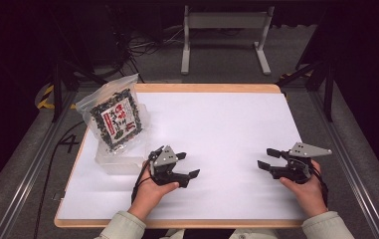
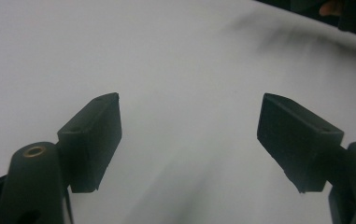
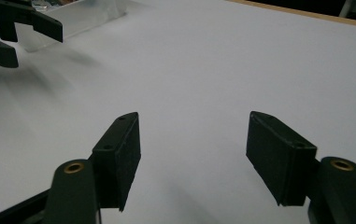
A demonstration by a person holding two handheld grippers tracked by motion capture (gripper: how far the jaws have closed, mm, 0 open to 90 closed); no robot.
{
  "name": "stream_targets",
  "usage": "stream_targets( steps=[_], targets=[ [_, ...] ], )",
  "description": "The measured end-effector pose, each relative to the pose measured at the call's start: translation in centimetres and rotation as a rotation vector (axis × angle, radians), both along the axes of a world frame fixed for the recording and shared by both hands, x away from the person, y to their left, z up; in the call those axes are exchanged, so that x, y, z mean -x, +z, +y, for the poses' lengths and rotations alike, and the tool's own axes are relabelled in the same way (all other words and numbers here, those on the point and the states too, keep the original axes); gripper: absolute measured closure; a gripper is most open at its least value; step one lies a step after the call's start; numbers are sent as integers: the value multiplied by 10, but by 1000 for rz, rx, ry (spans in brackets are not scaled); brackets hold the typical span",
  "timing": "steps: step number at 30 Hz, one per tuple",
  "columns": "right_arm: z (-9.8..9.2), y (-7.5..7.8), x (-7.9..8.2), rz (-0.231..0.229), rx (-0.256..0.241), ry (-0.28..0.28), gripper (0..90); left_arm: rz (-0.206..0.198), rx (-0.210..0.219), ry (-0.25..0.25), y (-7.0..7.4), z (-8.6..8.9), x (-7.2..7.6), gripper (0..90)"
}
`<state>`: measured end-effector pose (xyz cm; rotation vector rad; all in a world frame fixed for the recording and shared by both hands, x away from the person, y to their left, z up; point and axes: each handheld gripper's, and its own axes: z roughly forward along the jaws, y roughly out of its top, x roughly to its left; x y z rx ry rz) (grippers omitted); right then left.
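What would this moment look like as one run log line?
left gripper: open, empty | right gripper: open, empty | snack bag: far left on clear box | stage: idle

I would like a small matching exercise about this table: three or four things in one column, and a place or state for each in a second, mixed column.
Things:
1. snack bag
2. clear container
3. left gripper
4. right gripper

Places or states:
a. open, at the table's right side
b. leaning at the far left corner
c. open, near the table's middle
d. under the bag's lower end

Pairs: 1-b, 2-d, 3-c, 4-a
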<state>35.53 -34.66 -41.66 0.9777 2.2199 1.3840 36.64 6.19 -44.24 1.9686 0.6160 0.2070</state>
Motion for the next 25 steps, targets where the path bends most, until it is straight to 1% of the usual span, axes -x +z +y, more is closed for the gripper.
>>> stream_targets(
  steps=[2, 4, 7, 10, 13, 14, 15, 17, 20, 21, 24, 25],
  targets=[
    [0, -2, 0, 4, -4, -2, 359, -3, -45, -13, -3, -3, 0, 229],
    [2, -5, -1, 12, -6, -3, 359, -2, -60, -22, -4, -4, 1, 230],
    [4, -10, -2, 23, 3, 3, 359, -9, -67, -24, -5, -6, 1, 230],
    [7, -13, -3, 34, 17, 12, 359, -21, -94, -30, -5, -7, 2, 229],
    [8, -13, -3, 37, 16, 15, 359, -14, -108, -31, -6, -10, 3, 229],
    [8, -13, -3, 38, 18, 16, 359, -16, -120, -37, -7, -11, 4, 229],
    [8, -14, -3, 39, 18, 16, 359, -9, -126, -37, -7, -11, 5, 229],
    [9, -14, -4, 41, 20, 17, 359, -15, -139, -43, -7, -13, 5, 228],
    [9, -15, -3, 43, 24, 18, 359, -7, -145, -40, -7, -14, 6, 225],
    [9, -15, -3, 43, 24, 18, 359, -12, -146, -43, -7, -14, 6, 225],
    [9, -15, -4, 42, 23, 18, 359, -9, -151, -33, -7, -13, 5, 222],
    [9, -15, -4, 44, 23, 17, 359, -2, -153, -28, -7, -13, 5, 221]
  ],
)
